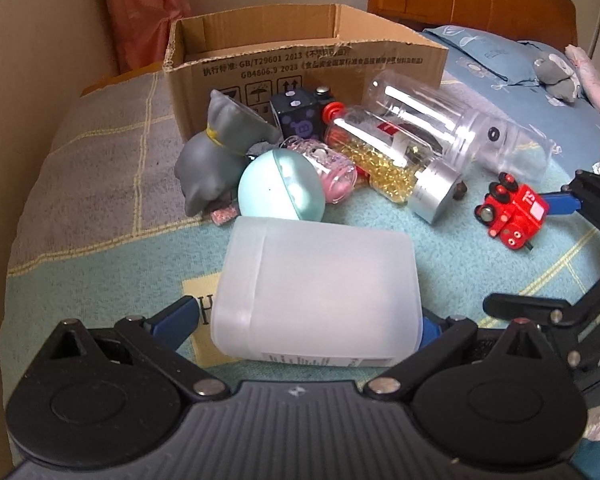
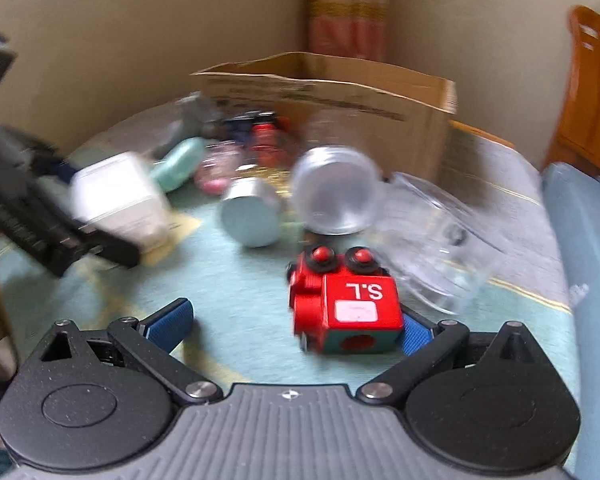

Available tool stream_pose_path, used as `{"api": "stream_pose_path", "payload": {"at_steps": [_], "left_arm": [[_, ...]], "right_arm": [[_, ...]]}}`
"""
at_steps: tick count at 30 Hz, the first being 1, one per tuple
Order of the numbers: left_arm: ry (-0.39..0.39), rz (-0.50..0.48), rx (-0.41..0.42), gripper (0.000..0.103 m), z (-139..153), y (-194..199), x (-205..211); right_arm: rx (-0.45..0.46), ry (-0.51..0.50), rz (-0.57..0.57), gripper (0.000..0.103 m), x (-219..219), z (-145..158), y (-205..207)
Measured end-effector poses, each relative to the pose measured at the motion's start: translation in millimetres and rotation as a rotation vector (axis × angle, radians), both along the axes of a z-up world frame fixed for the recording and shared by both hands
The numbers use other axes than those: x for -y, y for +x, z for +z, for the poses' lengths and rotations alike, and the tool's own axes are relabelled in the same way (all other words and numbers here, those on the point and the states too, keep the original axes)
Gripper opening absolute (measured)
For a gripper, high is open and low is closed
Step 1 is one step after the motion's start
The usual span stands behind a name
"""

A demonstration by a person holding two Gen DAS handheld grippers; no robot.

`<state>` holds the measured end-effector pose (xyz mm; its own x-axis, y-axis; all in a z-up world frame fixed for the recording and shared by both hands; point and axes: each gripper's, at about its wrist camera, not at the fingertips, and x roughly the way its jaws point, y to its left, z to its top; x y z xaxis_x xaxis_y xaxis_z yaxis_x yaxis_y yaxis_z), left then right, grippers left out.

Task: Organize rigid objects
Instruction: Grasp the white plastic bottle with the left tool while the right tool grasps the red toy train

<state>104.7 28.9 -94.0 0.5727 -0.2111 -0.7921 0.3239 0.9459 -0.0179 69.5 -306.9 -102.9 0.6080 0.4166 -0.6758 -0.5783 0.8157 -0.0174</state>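
Observation:
A frosted white plastic box (image 1: 320,284) lies on the teal bedcover between the fingers of my left gripper (image 1: 312,316). The right pad touches it and a thin gap shows at the left pad, so the gripper is open. A red toy train (image 2: 344,304) sits inside my open right gripper (image 2: 292,326), resting against the right pad (image 2: 414,334) and well away from the left one. The left wrist view shows the train (image 1: 512,216) beside the right gripper's blue finger (image 1: 560,202). Behind stands an open cardboard box (image 1: 300,60).
In front of the cardboard box lie a grey figurine (image 1: 216,156), a mint ball (image 1: 280,188), a pink clear case (image 1: 332,168), a dark cube (image 1: 296,116), a silver-capped bottle of gold beads (image 1: 388,164) and a big clear bottle (image 1: 452,128). A blue pillow (image 1: 500,56) lies far right.

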Motion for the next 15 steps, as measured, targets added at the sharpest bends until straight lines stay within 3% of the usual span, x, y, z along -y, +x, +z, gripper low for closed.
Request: {"api": "stream_pose_path", "payload": {"at_steps": [15], "left_arm": [[0.003, -0.083, 0.018, 0.102, 2.3, 6.0, 16.2]], "right_arm": [[0.008, 0.008, -0.023, 0.103, -5.7, -0.8, -0.1]]}}
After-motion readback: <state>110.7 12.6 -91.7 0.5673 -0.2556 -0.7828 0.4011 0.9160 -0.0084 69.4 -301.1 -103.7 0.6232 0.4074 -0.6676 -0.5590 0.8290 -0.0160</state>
